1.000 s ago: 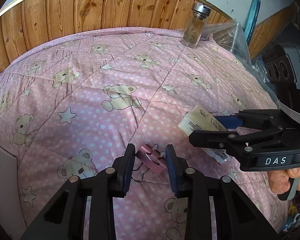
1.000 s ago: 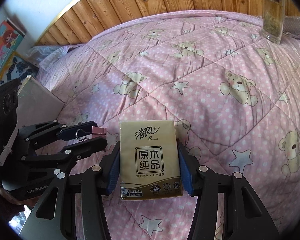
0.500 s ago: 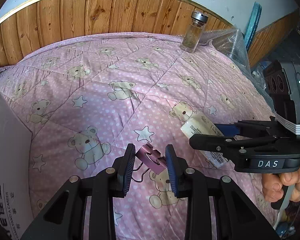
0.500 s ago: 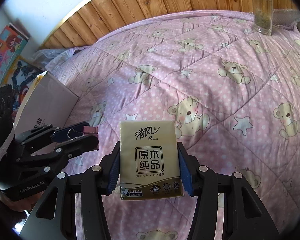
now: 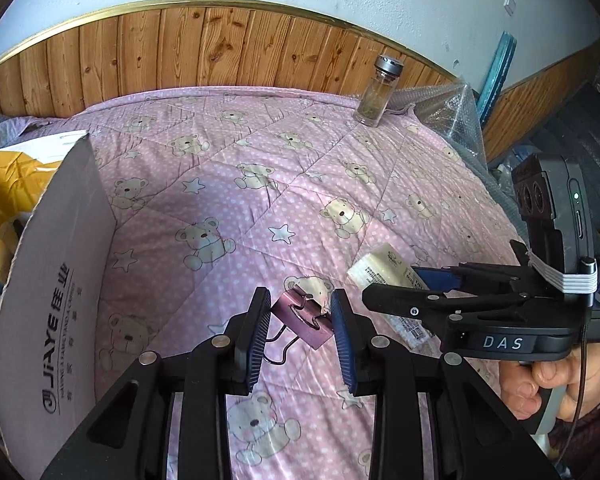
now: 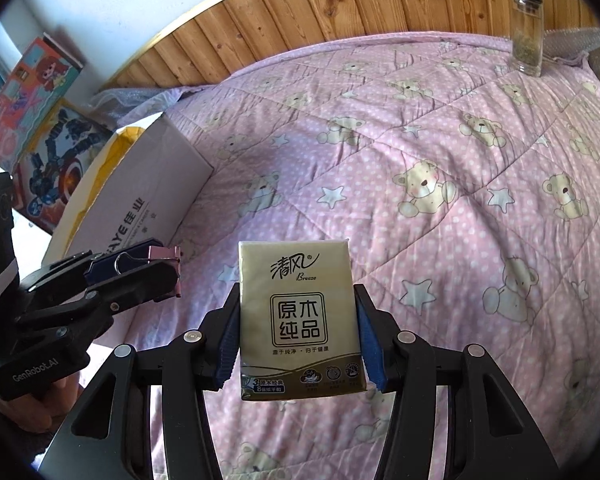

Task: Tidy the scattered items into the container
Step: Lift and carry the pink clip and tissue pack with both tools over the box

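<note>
Both items are lifted off the bed (image 5: 300, 184): a binder clip (image 5: 302, 316) is clamped in the left tongs (image 5: 300, 340), a tissue pack (image 6: 298, 320) in the right tongs (image 6: 298, 344). The box (image 5: 64, 280) at left is not yet reached; both drops remain.

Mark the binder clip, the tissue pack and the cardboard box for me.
binder clip (image 5: 302, 322): left wrist view, on its pink body between the fingers.
tissue pack (image 6: 298, 314): right wrist view, on the printed front face.
cardboard box (image 5: 60, 280): left wrist view, on its white outer wall.
</note>
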`<state>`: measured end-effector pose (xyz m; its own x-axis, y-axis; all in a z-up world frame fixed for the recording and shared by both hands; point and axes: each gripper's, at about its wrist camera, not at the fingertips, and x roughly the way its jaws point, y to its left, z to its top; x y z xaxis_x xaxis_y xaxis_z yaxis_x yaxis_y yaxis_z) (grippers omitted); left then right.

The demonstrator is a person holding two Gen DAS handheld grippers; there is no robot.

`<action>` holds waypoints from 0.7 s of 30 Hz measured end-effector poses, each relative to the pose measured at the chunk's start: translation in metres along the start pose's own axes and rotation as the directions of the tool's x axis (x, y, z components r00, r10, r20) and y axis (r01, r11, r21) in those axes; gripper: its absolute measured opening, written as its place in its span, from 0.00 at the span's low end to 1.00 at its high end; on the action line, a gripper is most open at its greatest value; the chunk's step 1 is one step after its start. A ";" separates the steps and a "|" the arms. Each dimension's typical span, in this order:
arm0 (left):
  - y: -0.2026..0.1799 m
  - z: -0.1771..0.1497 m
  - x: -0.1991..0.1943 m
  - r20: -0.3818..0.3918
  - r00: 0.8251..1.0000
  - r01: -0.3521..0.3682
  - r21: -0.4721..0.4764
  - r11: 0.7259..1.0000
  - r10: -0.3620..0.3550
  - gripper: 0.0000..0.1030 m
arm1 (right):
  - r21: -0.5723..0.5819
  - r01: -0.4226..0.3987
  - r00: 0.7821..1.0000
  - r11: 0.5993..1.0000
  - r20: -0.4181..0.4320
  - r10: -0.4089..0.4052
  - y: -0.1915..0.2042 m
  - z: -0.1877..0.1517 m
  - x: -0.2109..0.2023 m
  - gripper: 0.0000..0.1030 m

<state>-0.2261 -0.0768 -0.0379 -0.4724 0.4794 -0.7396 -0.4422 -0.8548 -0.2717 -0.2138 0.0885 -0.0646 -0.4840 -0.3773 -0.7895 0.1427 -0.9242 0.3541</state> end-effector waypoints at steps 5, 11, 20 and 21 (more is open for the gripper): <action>0.002 -0.016 -0.038 0.038 0.999 0.001 -0.025 1.000 0.000 0.31 | -0.035 -0.008 1.000 0.999 0.005 0.008 0.032 -0.014 -0.014 0.52; 0.010 -0.035 -0.077 0.080 0.997 0.007 -0.065 0.998 -0.001 0.31 | -0.075 -0.022 1.000 0.997 0.014 0.023 0.069 -0.028 -0.028 0.53; 0.025 -0.054 -0.128 0.152 0.988 0.016 -0.115 0.993 0.002 0.31 | -0.137 -0.028 0.999 0.990 0.024 0.032 0.120 -0.044 -0.040 0.52; 0.026 -0.056 -0.132 0.159 0.987 0.014 -0.118 0.993 0.005 0.31 | -0.142 -0.030 0.999 0.989 0.024 0.033 0.125 -0.045 -0.041 0.53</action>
<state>-0.1325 -0.1737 0.0182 -0.5900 0.5008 -0.6334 -0.3554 -0.8654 -0.3531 -0.1371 -0.0141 -0.0103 -0.4999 -0.4064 -0.7648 0.2785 -0.9116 0.3024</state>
